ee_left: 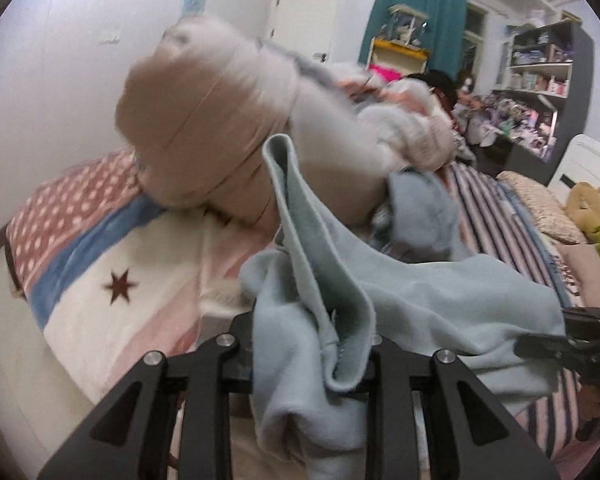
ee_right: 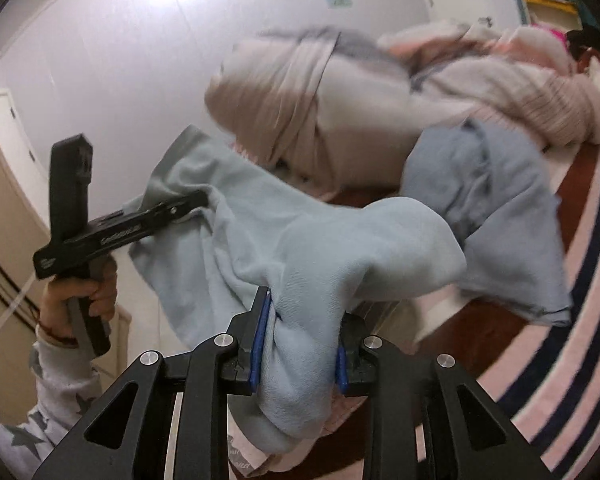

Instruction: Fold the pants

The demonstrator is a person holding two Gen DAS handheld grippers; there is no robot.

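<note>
The pale blue pants hang bunched above the bed, held at two places. My left gripper is shut on a folded edge of them; the cloth hides its fingertips. It also shows in the right wrist view, clamped on the pants' far edge. My right gripper is shut on a thick bunch of the pants between its blue pads. It shows at the right edge of the left wrist view. The far part of the pants trails down onto the bed.
A heap of beige and pink clothes lies on the bed behind the pants. The bed has a star-patterned cover and a striped blanket. A white wall is on the left. Shelves stand far right.
</note>
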